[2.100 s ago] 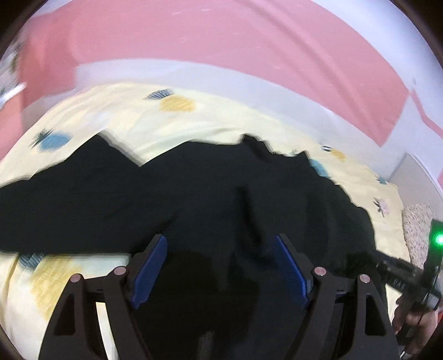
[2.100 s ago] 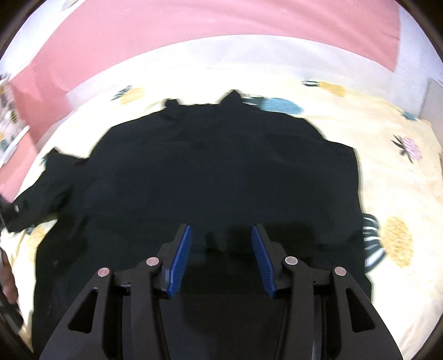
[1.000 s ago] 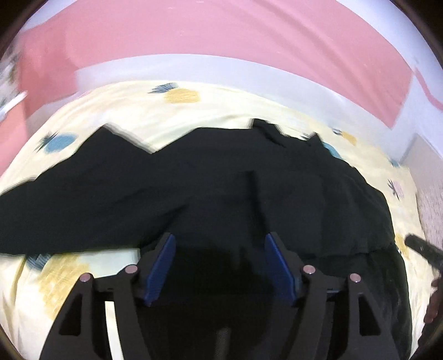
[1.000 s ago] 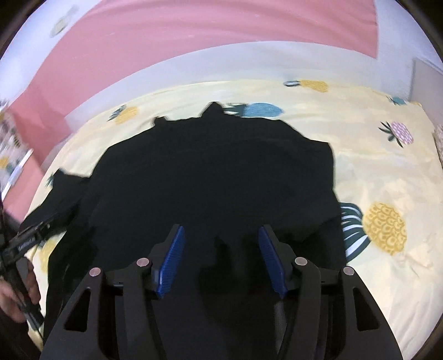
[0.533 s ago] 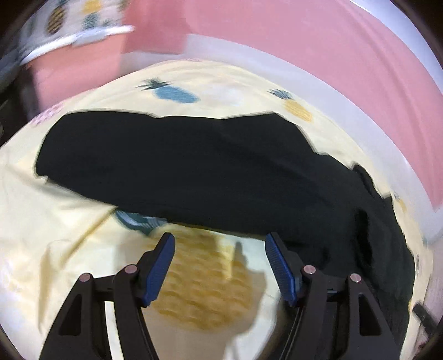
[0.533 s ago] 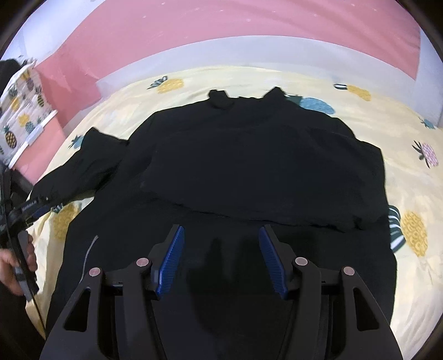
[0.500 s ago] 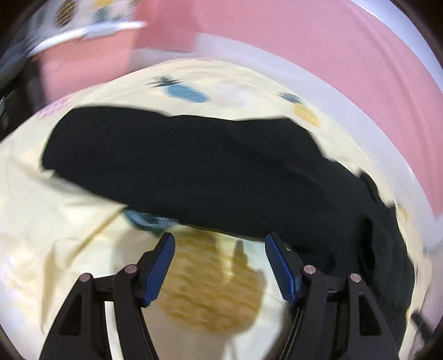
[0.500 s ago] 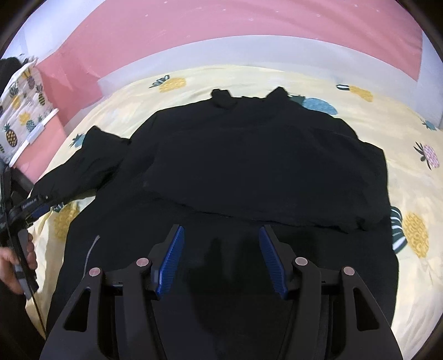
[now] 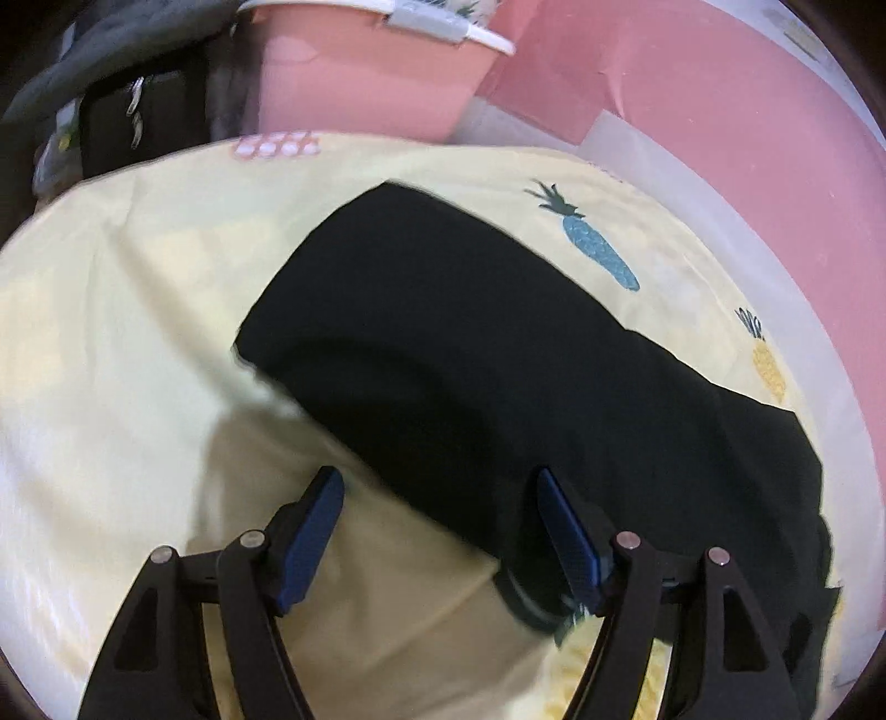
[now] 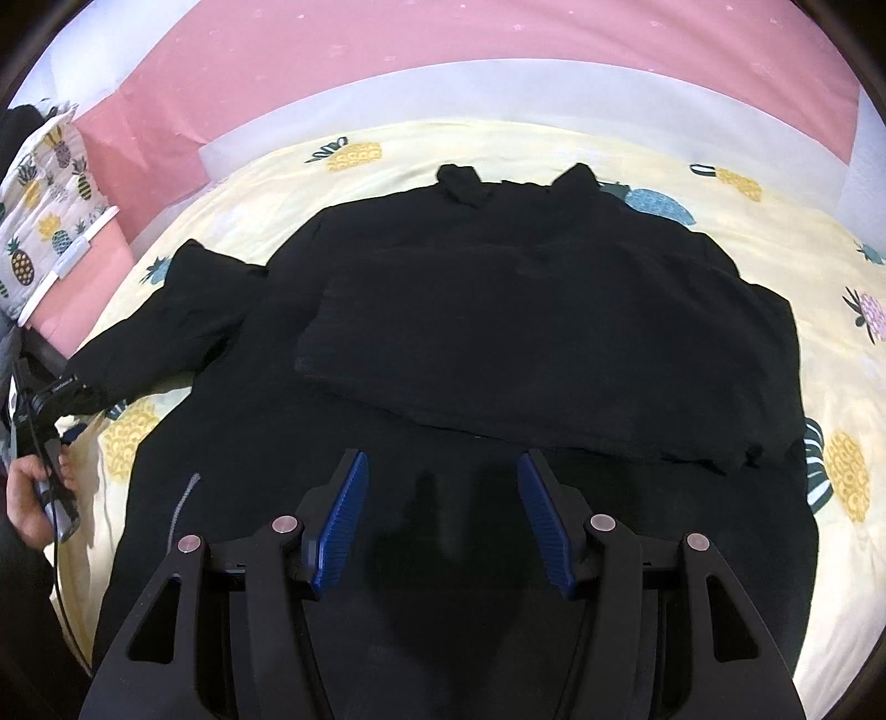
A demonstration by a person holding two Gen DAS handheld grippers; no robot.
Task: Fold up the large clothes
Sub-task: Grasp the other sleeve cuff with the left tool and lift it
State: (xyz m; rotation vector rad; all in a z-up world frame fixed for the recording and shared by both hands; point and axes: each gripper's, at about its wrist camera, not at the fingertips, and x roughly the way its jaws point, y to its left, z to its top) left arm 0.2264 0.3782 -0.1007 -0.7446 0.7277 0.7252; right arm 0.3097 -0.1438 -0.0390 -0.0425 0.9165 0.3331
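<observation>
Left gripper (image 9: pixel 440 518): your fingers are spread wide, nothing between the blue pads (image 9: pixel 310 531), hovering over the yellow pineapple sheet (image 9: pixel 111 343) just near of the sleeve.
Right gripper (image 10: pixel 440 512): yours is wide apart too, holding nothing, hanging over the near lower part of the garment; contact with the cloth can't be told.
Black garment (image 10: pixel 498 343): large dark top spread flat on the sheet, collar at the far side; right sleeve is folded across the chest, its edge running left to right just far of your right fingers.
Left sleeve (image 9: pixel 443 332): stretched out toward the left, cuff end at far left, flat and smooth; in the left wrist view your right pad sits at its near edge.
Position: garment is centred on the bed, hem nearest you, under and beyond the right gripper.
Left hand (image 10: pixel 33 487): seen at the left edge of the right wrist view, gripping the left handle beside the sleeve cuff.
Backdrop: pink wall (image 10: pixel 498 50) on the far side.
</observation>
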